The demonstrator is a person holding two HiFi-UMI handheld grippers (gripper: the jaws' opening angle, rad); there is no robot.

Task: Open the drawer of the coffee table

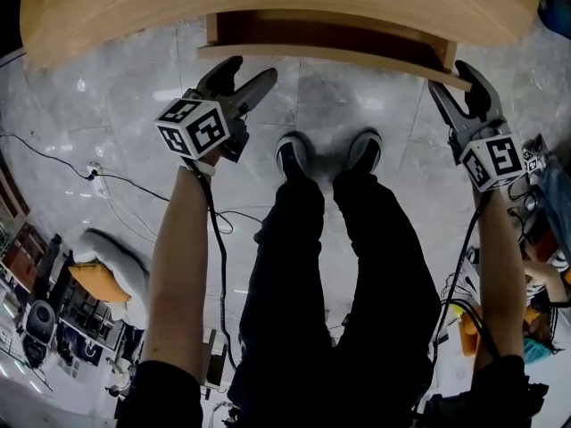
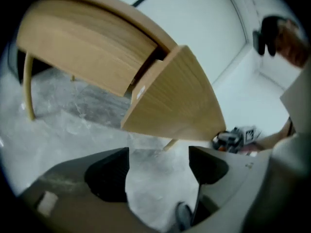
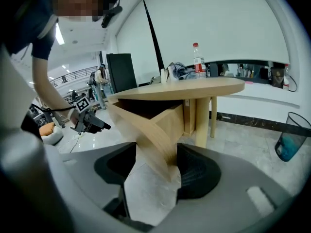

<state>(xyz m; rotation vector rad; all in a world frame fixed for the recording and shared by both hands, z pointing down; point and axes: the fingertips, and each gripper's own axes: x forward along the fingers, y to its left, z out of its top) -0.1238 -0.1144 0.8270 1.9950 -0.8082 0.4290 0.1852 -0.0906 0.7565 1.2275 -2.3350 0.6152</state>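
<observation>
The drawer [image 1: 330, 36] stands pulled out of the coffee table [image 1: 125, 16]. With both arms stretched forward, my right gripper [image 1: 451, 80] straddles the drawer front's right end, jaws wide and unclamped. My left gripper [image 1: 252, 69] gapes empty near its left end.

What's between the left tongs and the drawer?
Just bare floor: the left gripper view shows the left tongs apart from the drawer.

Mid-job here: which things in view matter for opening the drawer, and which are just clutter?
Job: coffee table, its open drawer, right gripper at its end, left gripper.
Lying about: water bottle on the table, blue bin, floor cables.
</observation>
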